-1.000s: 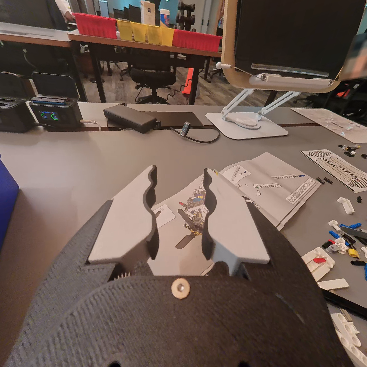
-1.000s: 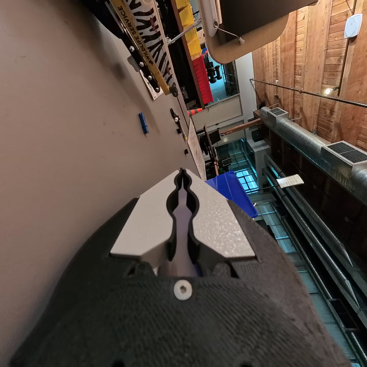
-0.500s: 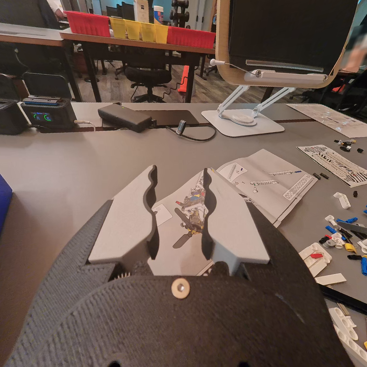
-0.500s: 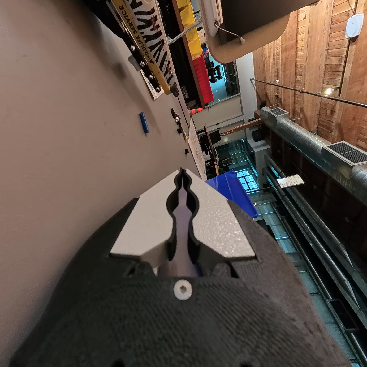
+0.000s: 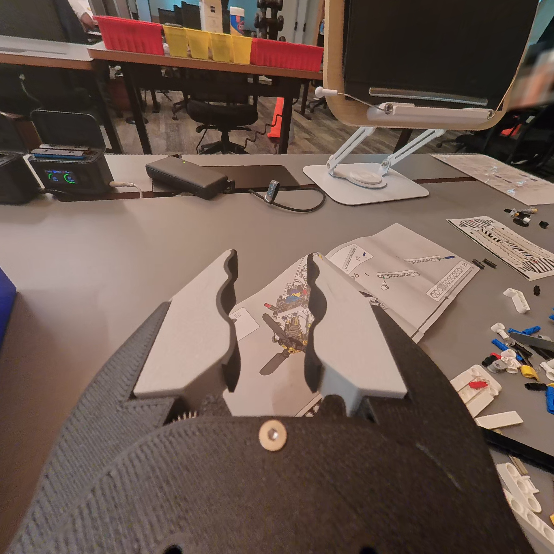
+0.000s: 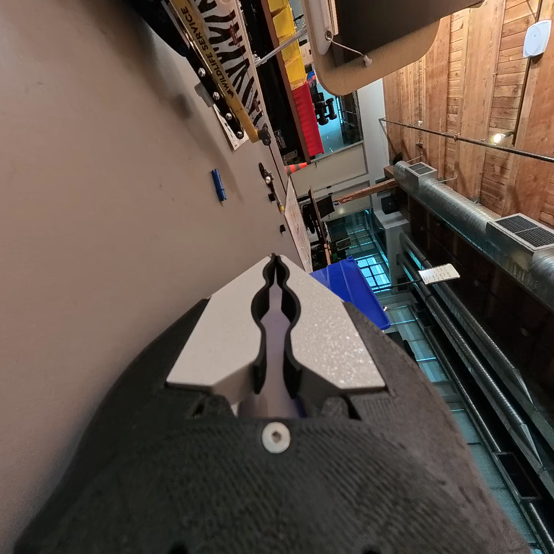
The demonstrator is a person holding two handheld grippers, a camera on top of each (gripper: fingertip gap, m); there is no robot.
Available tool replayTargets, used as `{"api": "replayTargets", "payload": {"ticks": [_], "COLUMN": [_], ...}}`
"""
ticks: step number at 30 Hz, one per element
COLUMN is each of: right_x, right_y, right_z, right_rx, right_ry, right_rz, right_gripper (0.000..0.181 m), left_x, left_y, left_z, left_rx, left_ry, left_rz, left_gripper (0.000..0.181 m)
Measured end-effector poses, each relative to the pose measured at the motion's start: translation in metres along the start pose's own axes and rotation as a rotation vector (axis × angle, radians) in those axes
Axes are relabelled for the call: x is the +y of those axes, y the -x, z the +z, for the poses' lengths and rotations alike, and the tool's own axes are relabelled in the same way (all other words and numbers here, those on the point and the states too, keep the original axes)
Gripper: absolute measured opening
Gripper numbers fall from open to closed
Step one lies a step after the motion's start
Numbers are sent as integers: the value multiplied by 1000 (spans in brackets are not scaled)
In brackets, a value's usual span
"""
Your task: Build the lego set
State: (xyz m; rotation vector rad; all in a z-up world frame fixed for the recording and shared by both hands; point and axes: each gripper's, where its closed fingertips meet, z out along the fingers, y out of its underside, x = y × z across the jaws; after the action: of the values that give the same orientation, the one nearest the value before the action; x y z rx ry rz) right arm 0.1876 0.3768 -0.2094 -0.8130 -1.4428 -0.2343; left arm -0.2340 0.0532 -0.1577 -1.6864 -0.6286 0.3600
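Two grippers idle, nothing held: left gripper point(image 5: 272, 311) spread above open instruction booklet point(image 5: 398, 278), loose lego pieces point(image 5: 509, 356) off right on grey table point(image 5: 120, 254). Right gripper point(image 6: 274, 269) pressed together, lying sideways. Likely pre-pick; next, choose a piece.

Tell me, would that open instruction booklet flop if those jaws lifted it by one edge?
Probably. The instruction booklet looks like thin paper, its pages lying nearly flat on the table, so it should droop. It likely weighs little and might slide when pushed.

Blue bin point(image 5: 5, 302) cut off left
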Motion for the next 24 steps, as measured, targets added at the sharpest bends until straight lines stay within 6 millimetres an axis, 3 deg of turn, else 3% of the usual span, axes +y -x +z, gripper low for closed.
{"api": "replayTargets", "payload": {"ticks": [16,24], "right_x": [0,1], "right_y": [0,0], "right_z": [0,0], "right_rx": [-2,-3], "right_ry": [1,2], "right_rz": [-2,-2], "right_gripper": [0,0], "left_x": [-3,-16], "left_y": [2,15], "left_z": [-1,-11], "left_rx": [-8,-72], "left_ry": [-18,-96], "left_rz": [-13,-37], "left_gripper": [45,41]}}
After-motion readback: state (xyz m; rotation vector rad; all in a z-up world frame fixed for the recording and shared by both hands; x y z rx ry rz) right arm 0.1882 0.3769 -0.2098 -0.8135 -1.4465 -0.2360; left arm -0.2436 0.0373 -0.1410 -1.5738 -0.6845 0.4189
